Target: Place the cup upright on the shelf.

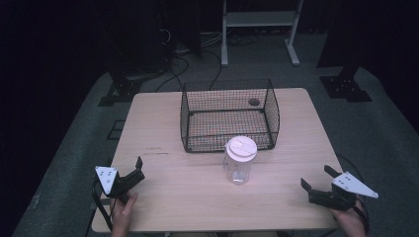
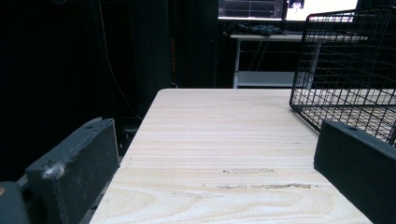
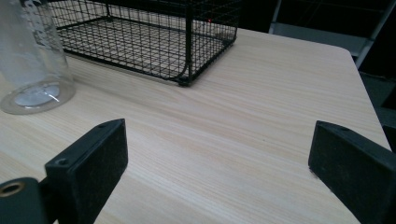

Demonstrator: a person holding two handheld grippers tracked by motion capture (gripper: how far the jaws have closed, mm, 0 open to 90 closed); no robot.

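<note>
A clear plastic jar [image 1: 239, 164] with a white lid stands upright mid-table, just in front of an empty black wire basket [image 1: 227, 141]. My left gripper [image 1: 139, 169] rests open at the table's front left, pointing toward the basket, nothing between its jaws. My right gripper [image 1: 316, 177] is open at the front right, aimed at the jar and well apart from it. In the left gripper view the open left gripper [image 2: 215, 163] faces bare wood with the basket [image 2: 345, 70] at right. In the right gripper view the open right gripper [image 3: 219, 163] has the jar [image 3: 32, 60] at far left and the basket [image 3: 140, 37] behind it.
The light wooden table [image 1: 173, 197] has a dark round hole [image 1: 254, 102] at its far side, under the basket. Behind the table stand a white frame [image 1: 259, 29], black stand bases [image 1: 346, 86] and cables [image 1: 183, 64] on grey floor.
</note>
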